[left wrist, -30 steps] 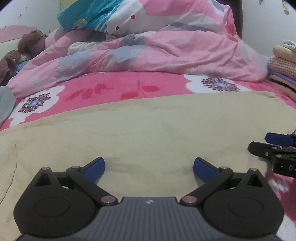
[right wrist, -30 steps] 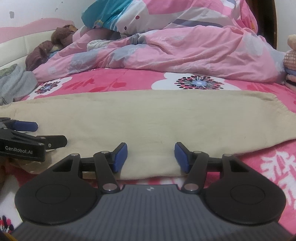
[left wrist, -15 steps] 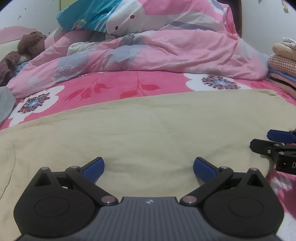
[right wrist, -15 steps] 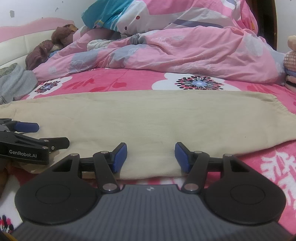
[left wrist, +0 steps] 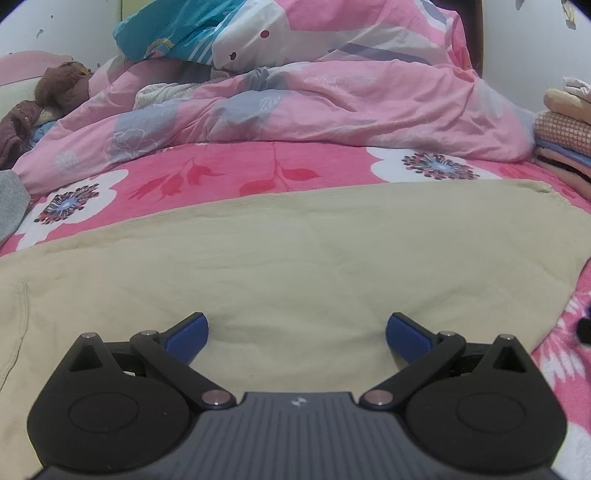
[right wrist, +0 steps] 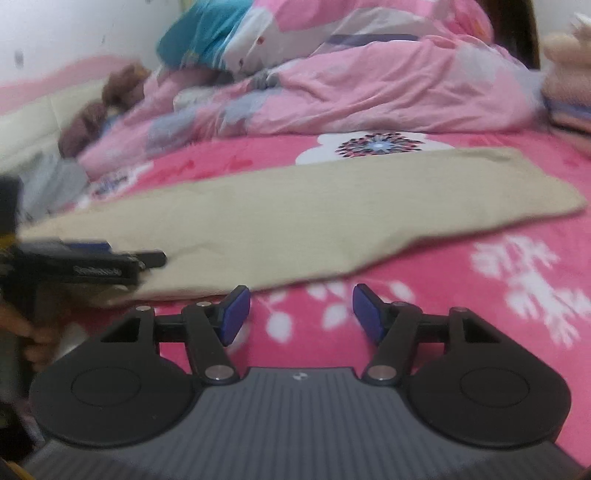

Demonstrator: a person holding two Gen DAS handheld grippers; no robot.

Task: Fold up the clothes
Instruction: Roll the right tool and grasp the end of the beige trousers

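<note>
1. Beige garment [left wrist: 295, 266] under the left gripper [left wrist: 297, 330], whose blue pads stand wide apart, gripping nothing.
2. Right gripper [right wrist: 301, 308], also spread and empty, hangs over the pink floral bedsheet [right wrist: 480, 280].
3. The cloth lies flat, long, lightly creased.
4. Behind it, a heaped pink duvet [left wrist: 332, 103].

I see a bright pink bed sheet with white flower prints [left wrist: 229, 177] under everything. Behind it lies a heaped pale pink floral quilt [left wrist: 332, 107], with a teal and white patterned blanket [left wrist: 173, 33] on top. A brown plush toy [left wrist: 61, 83] sits far left; a stack of folded cloths [left wrist: 563, 136] stands far right.
</note>
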